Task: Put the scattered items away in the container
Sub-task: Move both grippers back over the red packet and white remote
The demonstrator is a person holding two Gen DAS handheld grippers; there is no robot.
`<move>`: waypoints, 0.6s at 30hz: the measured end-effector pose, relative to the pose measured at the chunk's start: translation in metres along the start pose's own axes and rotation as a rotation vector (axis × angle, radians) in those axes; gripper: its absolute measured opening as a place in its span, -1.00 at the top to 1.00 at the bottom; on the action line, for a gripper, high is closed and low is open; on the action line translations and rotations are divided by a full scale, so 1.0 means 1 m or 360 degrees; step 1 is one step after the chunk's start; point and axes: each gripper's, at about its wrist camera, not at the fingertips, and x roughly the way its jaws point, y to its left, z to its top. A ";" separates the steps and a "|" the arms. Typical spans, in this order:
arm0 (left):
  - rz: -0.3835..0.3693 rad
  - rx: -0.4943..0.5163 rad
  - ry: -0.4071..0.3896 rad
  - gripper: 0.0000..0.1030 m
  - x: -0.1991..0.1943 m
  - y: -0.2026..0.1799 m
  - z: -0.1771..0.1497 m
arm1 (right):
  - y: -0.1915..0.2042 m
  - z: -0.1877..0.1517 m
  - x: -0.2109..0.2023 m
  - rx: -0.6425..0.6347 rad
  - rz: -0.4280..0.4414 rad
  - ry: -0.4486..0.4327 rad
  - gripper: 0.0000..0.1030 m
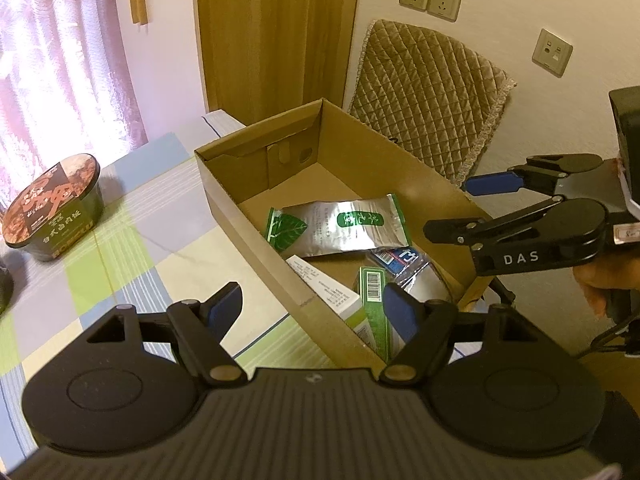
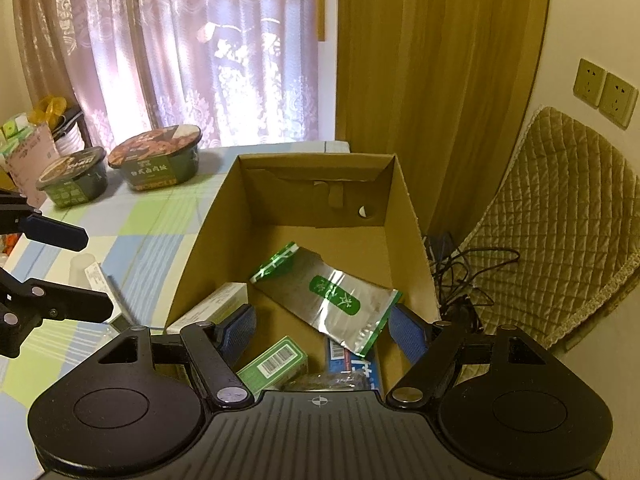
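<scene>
The open brown box [image 2: 404, 216] is plain matt corrugated cardboard, while the silver-and-green pouch [image 2: 328, 292] inside is shiny crinkled foil. The checked pastel cloth [image 1: 132, 240] over the bench looks soft and woven. Both claws are matt black plastic with blue rubbery pads [image 1: 496, 182], and the tan chair cover [image 1: 428, 92] is quilted fabric.

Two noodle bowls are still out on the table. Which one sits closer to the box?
The larger bowl with the reddish-brown lid sits nearer the cardboard box. The smaller green bowl stands beyond it, towards the table's far left edge.
</scene>
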 end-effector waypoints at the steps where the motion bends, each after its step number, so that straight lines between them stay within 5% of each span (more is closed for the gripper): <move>1: 0.0002 -0.0003 0.0000 -0.43 -0.002 0.000 -0.002 | 0.002 0.000 -0.002 -0.0002 0.0001 0.0001 -0.54; 18: 0.0080 -0.0112 0.0009 -0.44 -0.058 0.005 -0.068 | 0.046 -0.015 -0.048 -0.0084 0.0061 0.0006 -0.54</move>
